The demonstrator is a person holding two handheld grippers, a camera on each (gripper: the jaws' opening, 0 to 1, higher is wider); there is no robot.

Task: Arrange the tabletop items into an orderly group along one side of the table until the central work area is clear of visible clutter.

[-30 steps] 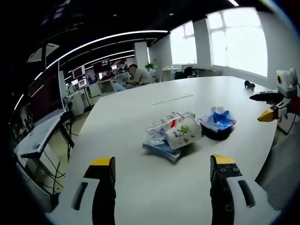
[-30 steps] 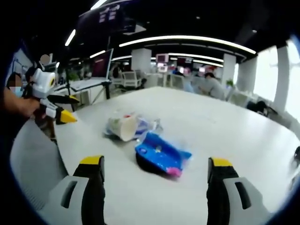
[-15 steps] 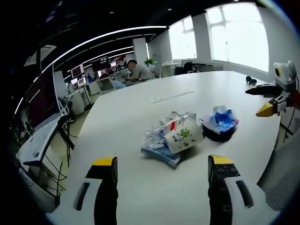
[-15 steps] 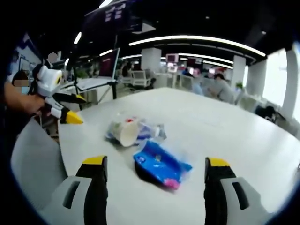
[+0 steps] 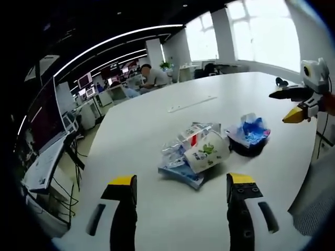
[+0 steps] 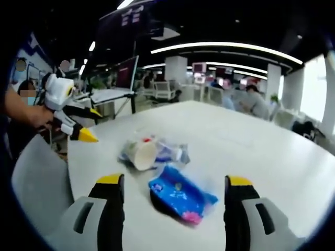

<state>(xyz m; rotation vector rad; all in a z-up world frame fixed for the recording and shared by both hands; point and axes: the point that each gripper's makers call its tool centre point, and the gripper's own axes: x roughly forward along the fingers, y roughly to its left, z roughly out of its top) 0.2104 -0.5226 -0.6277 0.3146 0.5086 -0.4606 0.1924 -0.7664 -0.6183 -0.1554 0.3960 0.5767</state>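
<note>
A paper cup with green print (image 5: pixel 205 152) lies on its side among clear and light-blue plastic wrappers (image 5: pixel 180 166) in the middle of the white table (image 5: pixel 146 120). Right beside it sits a dark bowl holding a crumpled blue bag (image 5: pixel 250 135). My left gripper (image 5: pixel 180 187) hovers open short of this pile, with nothing between its jaws. In the right gripper view the blue bag on the dark bowl (image 6: pixel 180 197) lies nearest, the cup (image 6: pixel 142 153) and wrappers (image 6: pixel 170 151) behind it. My right gripper (image 6: pixel 174 188) is open above the table edge, the bag just ahead of it.
A long thin strip (image 5: pixel 191 103) lies farther up the table and a small dark object (image 5: pixel 281 81) sits near its far right edge. Office desks, monitors and seated people (image 5: pixel 153 77) fill the background. A grey chair back (image 6: pixel 39 183) stands at the table's near side.
Both cameras have shifted slightly, and the pile sits a little nearer in each view. The items on the table have not moved. Both grippers stay open.
</note>
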